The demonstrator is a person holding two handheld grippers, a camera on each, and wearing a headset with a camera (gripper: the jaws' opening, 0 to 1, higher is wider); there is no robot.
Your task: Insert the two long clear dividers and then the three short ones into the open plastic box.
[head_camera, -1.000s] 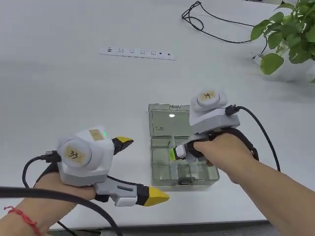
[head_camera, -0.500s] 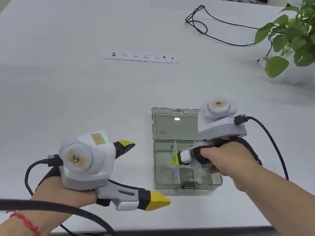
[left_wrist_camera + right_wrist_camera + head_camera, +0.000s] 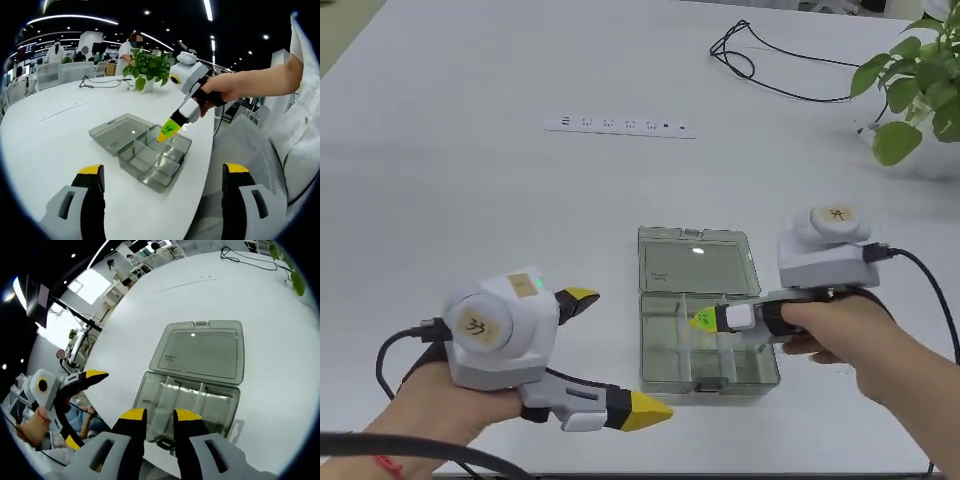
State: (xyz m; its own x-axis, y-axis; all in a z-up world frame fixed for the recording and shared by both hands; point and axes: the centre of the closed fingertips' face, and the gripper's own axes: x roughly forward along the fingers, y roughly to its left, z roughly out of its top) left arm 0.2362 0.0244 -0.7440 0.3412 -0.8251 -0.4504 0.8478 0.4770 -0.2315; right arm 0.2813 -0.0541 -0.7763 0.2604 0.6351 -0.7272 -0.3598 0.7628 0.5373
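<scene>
A: Head view first: the left gripper [image 3: 612, 352] hangs over the white table [image 3: 500, 200], its yellow-tipped jaws spread wide with nothing between them.
B: The right gripper [image 3: 705, 321] points down into the clear grey-green plastic box [image 3: 643, 330], whose lid lies flat open. Its jaws are nearly together. I cannot tell whether they pinch anything.
A: Clear plastic dividers [image 3: 200, 392] stand upright inside the tray.

White table [image 3: 470, 200], potted plant [image 3: 920, 90], ceiling striplights [image 3: 70, 19]
</scene>
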